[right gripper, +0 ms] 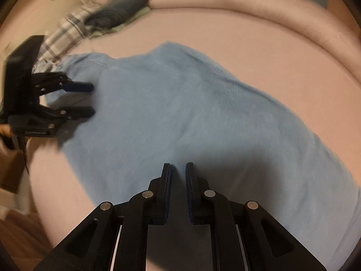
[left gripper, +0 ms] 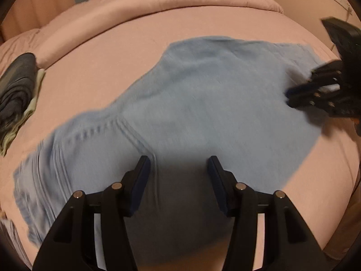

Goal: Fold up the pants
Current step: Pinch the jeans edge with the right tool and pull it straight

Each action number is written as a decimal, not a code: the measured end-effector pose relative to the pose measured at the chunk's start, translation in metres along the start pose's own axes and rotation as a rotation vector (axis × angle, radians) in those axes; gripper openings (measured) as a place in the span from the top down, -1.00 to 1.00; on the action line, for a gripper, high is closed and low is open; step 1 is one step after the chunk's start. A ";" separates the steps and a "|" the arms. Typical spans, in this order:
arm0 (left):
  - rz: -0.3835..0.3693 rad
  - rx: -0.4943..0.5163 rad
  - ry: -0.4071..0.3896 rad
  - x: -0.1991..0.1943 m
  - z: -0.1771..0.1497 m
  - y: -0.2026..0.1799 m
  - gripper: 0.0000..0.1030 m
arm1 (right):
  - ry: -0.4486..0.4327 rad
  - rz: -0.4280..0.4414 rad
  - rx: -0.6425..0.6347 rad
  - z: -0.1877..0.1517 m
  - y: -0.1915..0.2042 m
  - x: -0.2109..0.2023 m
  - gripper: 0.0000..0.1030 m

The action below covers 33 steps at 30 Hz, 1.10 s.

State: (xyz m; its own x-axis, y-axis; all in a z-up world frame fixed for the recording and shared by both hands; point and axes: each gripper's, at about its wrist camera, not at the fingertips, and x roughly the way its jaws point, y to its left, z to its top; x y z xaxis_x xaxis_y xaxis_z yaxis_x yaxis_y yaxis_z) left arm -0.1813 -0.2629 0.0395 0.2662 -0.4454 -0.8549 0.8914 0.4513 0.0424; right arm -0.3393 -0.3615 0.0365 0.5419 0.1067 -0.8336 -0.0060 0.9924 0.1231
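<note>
Light blue pants [left gripper: 203, 103] lie spread flat on the pink bed, folded lengthwise; they also show in the right wrist view [right gripper: 180, 113]. My left gripper [left gripper: 179, 164] is open and empty, just above the pants near the waistband stitching; it shows in the right wrist view [right gripper: 91, 99] at the waist end. My right gripper [right gripper: 178, 169] has its jaws a narrow gap apart with nothing between them, above the leg part. In the left wrist view it [left gripper: 291, 98] hovers over the pants' right end.
A folded pile of dark grey and pale green clothes [left gripper: 18, 94] sits at the bed's left edge, with a plaid garment [right gripper: 65, 33] beside it. A rolled pink duvet [left gripper: 158, 6] runs along the far side. The bed edge [left gripper: 338, 203] drops off at the right.
</note>
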 end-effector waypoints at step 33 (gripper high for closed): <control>-0.230 -0.142 -0.041 -0.052 -0.023 -0.018 0.30 | -0.154 0.154 -0.019 -0.015 0.044 -0.041 0.95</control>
State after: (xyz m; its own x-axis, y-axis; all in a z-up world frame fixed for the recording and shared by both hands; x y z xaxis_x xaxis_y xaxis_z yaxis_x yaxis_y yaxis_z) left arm -0.2195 -0.2299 0.0717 0.0800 -0.5783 -0.8119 0.8705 0.4373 -0.2257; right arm -0.3748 -0.3213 0.0684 0.6550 0.2480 -0.7137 -0.1135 0.9662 0.2317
